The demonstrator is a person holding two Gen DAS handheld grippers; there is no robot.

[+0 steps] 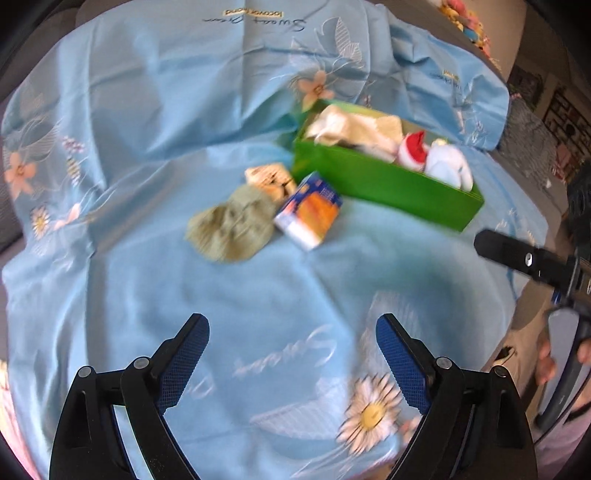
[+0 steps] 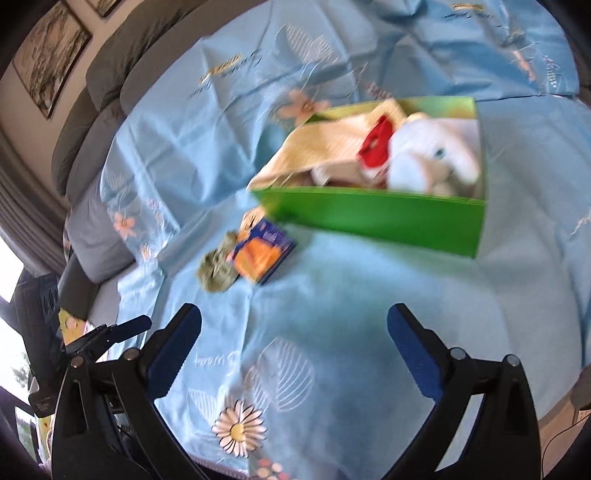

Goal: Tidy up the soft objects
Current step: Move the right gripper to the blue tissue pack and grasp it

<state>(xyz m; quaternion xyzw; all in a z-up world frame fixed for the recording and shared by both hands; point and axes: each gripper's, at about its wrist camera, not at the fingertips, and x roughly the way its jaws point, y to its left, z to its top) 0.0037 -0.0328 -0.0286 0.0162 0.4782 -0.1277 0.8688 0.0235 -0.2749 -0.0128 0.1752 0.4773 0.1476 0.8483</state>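
Observation:
A green box sits on the light blue sheet and holds a cream cloth, a red and white soft item and a pale blue plush toy. Left of the box lie an olive green cloth, an orange and blue tissue pack and a beige item. My left gripper is open and empty, short of these. My right gripper is open and empty; it also shows in the left wrist view.
The sheet covers a grey sofa with back cushions. Framed pictures hang on the wall at left. Colourful toys sit at the far right beyond the sheet.

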